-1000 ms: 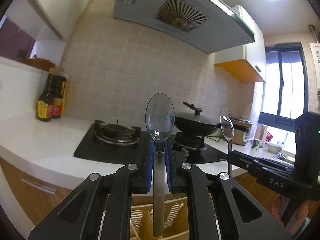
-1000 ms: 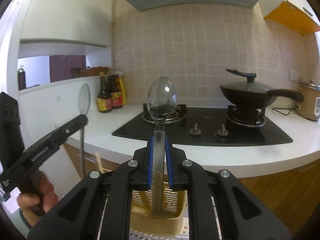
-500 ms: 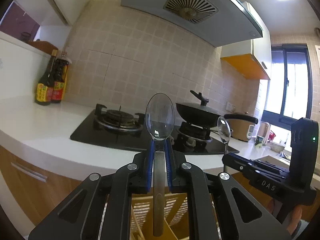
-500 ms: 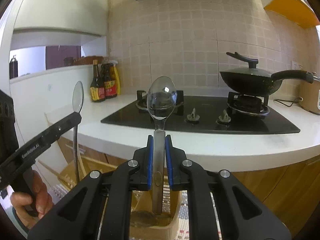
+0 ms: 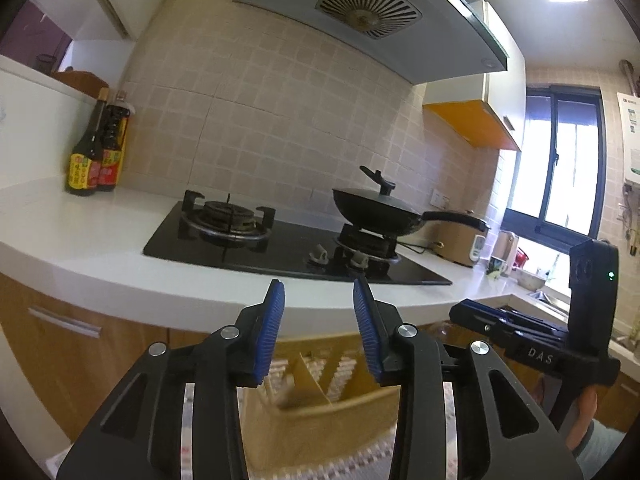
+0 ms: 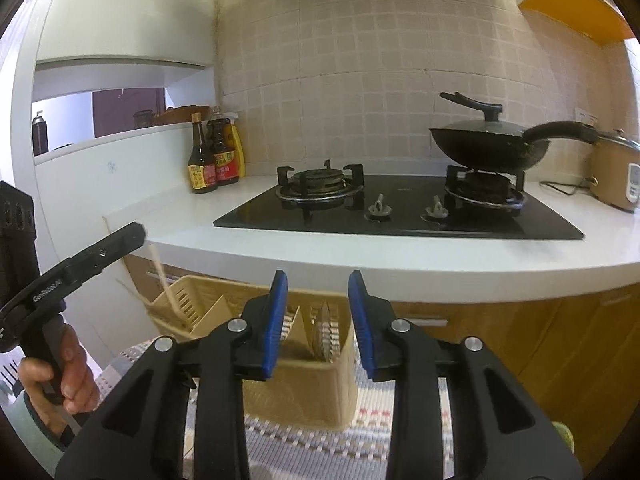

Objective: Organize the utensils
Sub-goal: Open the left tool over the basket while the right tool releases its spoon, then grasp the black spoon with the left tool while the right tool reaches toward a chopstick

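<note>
My left gripper (image 5: 319, 304) is spread wide with nothing between its ribbed blue pads (image 5: 273, 325); my right gripper (image 6: 318, 300) is likewise parted and empty. Below both sits the utensil basket (image 6: 304, 384), a tan plastic caddy with slotted walls and upright dividers. In the left wrist view its lower part is blurred and cut off behind my black fingers, so I cannot make out what is inside from there. In the right wrist view a metal utensil (image 6: 325, 334), blurred, stands in the basket's right compartment, and pale chopsticks (image 6: 160, 276) lean out of its left end. Under the basket lies a woven, checked mat (image 6: 372, 420), partly hidden. Beyond the basket runs a smooth white counter (image 6: 400, 264) carrying a glossy black gas hob (image 6: 400, 216). A dark lidded wok (image 6: 486, 146) rests on the right burner. Left of the hob stand two sauce bottles (image 6: 212, 160); right of it, a rice cooker (image 6: 616, 176) is clipped by the frame.
</note>
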